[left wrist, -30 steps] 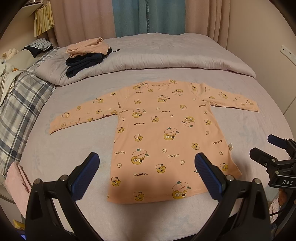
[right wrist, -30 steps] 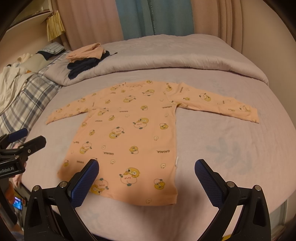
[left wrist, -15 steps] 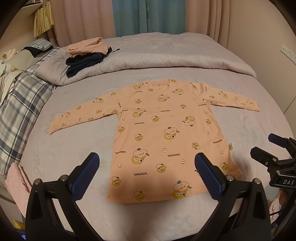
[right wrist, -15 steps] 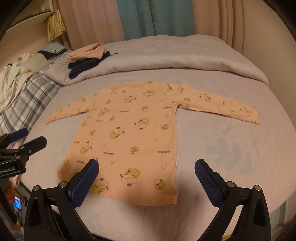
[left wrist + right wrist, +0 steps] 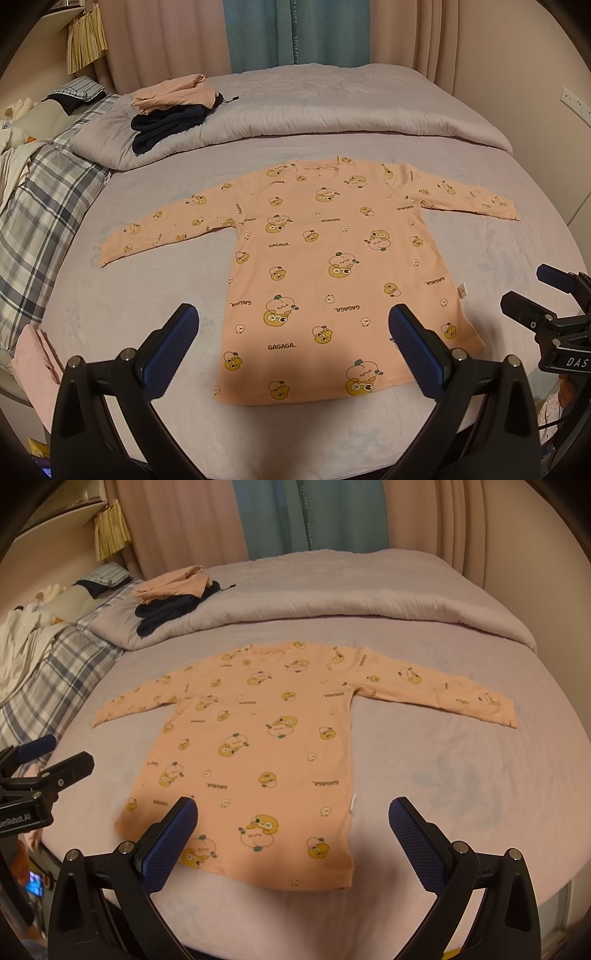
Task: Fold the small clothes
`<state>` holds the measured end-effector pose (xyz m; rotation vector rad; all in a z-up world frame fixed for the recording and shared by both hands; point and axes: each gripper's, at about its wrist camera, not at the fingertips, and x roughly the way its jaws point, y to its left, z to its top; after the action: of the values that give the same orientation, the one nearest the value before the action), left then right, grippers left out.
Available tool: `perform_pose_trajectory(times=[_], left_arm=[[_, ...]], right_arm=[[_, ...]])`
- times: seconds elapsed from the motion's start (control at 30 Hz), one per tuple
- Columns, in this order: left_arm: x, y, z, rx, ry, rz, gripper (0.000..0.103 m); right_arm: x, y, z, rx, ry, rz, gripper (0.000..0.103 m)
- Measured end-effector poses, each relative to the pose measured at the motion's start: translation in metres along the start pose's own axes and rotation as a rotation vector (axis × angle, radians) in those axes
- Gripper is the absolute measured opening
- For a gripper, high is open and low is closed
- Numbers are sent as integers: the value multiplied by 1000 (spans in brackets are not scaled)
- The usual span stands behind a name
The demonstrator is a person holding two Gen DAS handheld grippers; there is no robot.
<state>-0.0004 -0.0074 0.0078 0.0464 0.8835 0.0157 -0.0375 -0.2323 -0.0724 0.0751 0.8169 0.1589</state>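
Observation:
A small peach long-sleeved shirt (image 5: 332, 254) with a cartoon print lies flat on the bed, both sleeves spread out, neck at the far end; it also fills the middle of the right wrist view (image 5: 258, 746). My left gripper (image 5: 293, 328) hovers open above the shirt's near hem, nothing between its blue pads. My right gripper (image 5: 293, 819) is open too, over the hem's right corner and empty. Each gripper shows at the edge of the other's view: the right gripper (image 5: 546, 295) and the left gripper (image 5: 48, 757).
A lilac sheet (image 5: 147, 295) covers the bed, with a folded duvet (image 5: 332, 114) across the far end. A stack of folded clothes (image 5: 173, 107) sits on the duvet's left part. A plaid blanket (image 5: 40, 206) lies at the left; curtains (image 5: 295, 33) hang behind.

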Motion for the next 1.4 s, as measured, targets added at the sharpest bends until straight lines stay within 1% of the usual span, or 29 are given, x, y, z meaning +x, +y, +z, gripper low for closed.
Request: perform_pose_trajectory(times=[0.4, 0.53, 0.6, 0.7, 0.87, 0.93, 0.97, 1.0, 1.07, 1.2, 1.27, 1.33, 1.4], left_arm=[[1, 0, -1, 2, 1, 3, 103], [2, 1, -2, 0, 3, -1, 103], [5, 1, -2, -7, 8, -9, 103], [16, 6, -4, -42, 34, -42, 103], [45, 11, -7, -77, 91, -51, 103], [59, 15, -9, -108, 122, -79, 103], [66, 17, -9, -126, 136, -99, 103], [72, 18, -9, -144, 148, -115, 103], [83, 20, -11, -175, 170, -147, 103], [107, 22, -12, -219, 206, -180, 103], [121, 23, -11, -254, 223, -217, 103], [134, 24, -9, -290, 246, -254, 103], [146, 23, -5, -324, 265, -285, 103]], right_arm=[[0, 0, 0, -3, 5, -8, 102], [2, 0, 0, 2, 7, -1, 102], [3, -3, 0, 7, 2, 19, 102], [8, -11, -1, 47, -4, 111, 102], [29, -46, -9, 232, -4, 293, 102], [37, -59, -13, 293, -12, 343, 102], [43, -70, -16, 337, -15, 355, 102], [45, -75, -18, 361, -16, 356, 103], [55, -92, -25, 408, -17, 326, 102], [69, -122, -32, 478, -1, 213, 102], [73, -142, -34, 518, -19, 168, 102], [76, -161, -31, 559, -45, 143, 102], [81, -183, -27, 620, -70, 146, 102]])
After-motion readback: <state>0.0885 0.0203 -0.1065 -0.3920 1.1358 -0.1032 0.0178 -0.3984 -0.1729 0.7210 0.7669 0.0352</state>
